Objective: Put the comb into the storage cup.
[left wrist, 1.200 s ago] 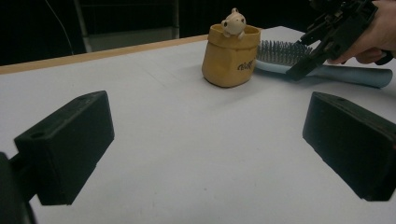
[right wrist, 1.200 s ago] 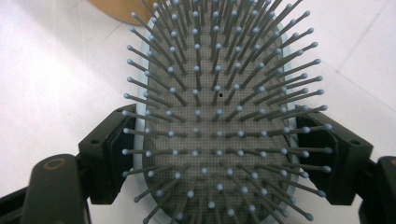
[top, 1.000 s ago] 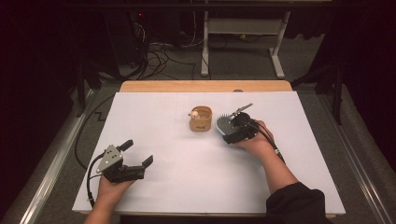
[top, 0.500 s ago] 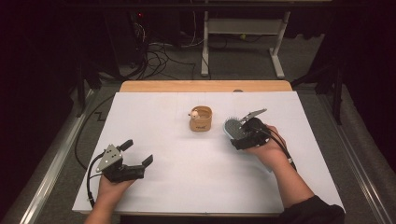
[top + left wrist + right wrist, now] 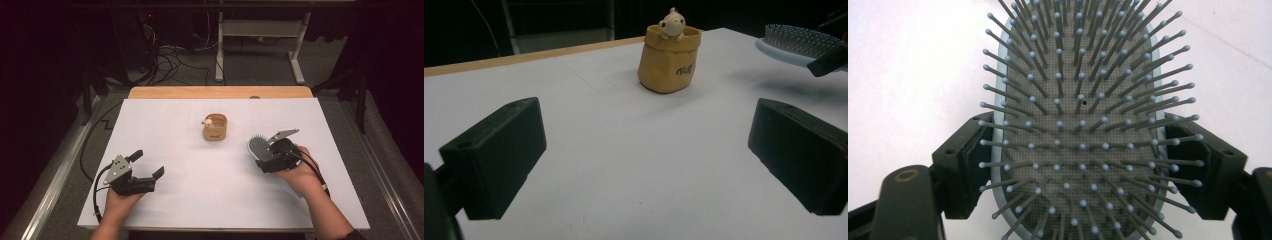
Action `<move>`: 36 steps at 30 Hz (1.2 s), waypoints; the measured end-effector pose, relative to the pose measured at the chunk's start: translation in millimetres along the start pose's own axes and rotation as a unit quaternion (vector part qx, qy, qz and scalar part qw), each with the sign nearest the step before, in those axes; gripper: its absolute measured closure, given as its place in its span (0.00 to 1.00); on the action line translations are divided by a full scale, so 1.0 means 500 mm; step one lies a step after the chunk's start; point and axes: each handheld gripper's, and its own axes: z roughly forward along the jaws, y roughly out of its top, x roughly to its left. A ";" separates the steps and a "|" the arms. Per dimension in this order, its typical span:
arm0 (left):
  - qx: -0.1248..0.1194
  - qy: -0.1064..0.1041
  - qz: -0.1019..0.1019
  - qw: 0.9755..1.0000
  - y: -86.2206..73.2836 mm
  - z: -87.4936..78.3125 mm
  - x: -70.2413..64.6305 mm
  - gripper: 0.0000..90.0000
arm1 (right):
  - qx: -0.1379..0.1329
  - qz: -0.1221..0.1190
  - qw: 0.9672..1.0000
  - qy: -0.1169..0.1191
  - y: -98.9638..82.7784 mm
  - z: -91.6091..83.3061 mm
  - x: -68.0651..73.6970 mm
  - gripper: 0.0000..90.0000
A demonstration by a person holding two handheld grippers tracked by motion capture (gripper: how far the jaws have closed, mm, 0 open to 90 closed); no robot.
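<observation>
Right gripper (image 5: 263, 159) fingers clamp hairbrush (image 5: 1073, 125) head by its rims, near table's right edge (light, rigid; bristles flex, so avoid gripping them). Left gripper (image 5: 147, 170) fingers wide, empty.

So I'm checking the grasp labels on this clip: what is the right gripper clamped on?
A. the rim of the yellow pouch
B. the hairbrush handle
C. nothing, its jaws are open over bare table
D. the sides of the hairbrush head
D: in the right gripper view the two black pads of the right gripper press on both edges of the pale blue hairbrush head, bristles up; the yellow pouch stands apart.
</observation>
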 end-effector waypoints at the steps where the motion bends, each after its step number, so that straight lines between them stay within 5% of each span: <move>1: 0.000 0.000 0.000 1.000 0.000 0.000 0.000 0.03 | 0.000 -0.001 1.000 0.000 -0.003 -0.002 0.001 0.23; 17: -0.001 0.002 -0.001 1.000 0.000 -0.001 -0.002 0.03 | 0.012 0.002 1.000 -0.009 -0.054 -0.033 -0.005 0.23; 36: -0.001 -0.002 0.002 1.000 0.000 0.000 -0.003 0.03 | -0.001 -0.012 1.000 -0.003 -0.040 -0.023 0.021 0.23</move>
